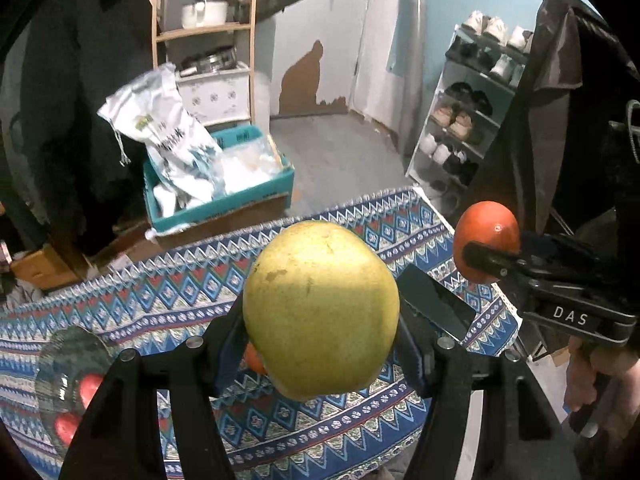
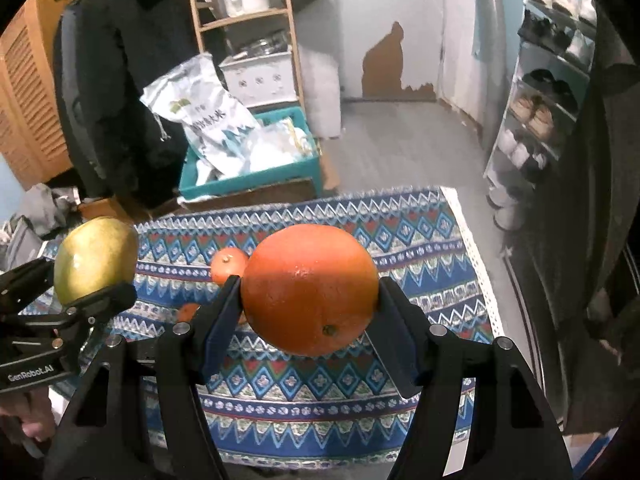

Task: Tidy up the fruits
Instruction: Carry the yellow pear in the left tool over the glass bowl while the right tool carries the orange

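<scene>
While the left gripper (image 1: 320, 316) has its jaws clamped on a yellow-green pomelo (image 1: 321, 309) held above the bench (image 1: 192, 300), the right gripper (image 2: 310, 300) has its jaws clamped on a large orange (image 2: 310, 289) just beside it. Below them, two small oranges (image 2: 229, 264) lie on the patterned cloth (image 2: 420, 248), and a glass bowl (image 1: 68, 376) with red fruit sits at the left. Farther off, a teal crate (image 2: 256, 184) with white bags stands on the floor, a shoe rack (image 1: 460, 120) to the right.

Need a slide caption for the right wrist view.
Right gripper holds an orange above the patterned tablecloth.
</scene>
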Available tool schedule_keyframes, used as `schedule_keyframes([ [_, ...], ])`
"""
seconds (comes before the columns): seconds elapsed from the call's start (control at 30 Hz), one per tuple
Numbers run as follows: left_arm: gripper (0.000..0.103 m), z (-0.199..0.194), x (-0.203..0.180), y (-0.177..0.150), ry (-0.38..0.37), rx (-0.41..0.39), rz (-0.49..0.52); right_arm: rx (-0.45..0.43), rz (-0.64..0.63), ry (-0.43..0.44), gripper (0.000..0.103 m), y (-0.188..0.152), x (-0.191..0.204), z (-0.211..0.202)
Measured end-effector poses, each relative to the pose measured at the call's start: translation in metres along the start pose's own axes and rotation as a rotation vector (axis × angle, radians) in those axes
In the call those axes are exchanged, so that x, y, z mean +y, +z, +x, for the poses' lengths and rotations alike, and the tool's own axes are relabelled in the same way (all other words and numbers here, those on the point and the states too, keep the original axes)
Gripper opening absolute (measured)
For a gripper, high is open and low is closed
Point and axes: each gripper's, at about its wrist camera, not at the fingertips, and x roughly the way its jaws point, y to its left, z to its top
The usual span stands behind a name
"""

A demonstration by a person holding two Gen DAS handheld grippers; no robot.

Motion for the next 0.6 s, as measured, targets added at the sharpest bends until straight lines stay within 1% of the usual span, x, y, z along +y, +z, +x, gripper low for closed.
schedule_keyframes([
  [0.17,0.067,-0.021,0.008,0.003,0.009,-0.047,0.0,-0.027,-0.019,0.012,0.067,0.006,0.012,-0.011],
  [0.33,0.067,-0.037,0.019,0.002,0.019,-0.074,-0.012,-0.05,-0.041,0.028,0.067,0.013,0.027,-0.021],
  [0.5,0.067,-0.046,0.036,-0.002,0.028,-0.089,-0.04,-0.066,-0.062,0.047,0.067,0.021,0.045,-0.026],
  [0.6,0.067,-0.052,0.046,-0.005,0.049,-0.097,-0.048,-0.071,-0.075,0.062,0.067,0.025,0.057,-0.027],
])
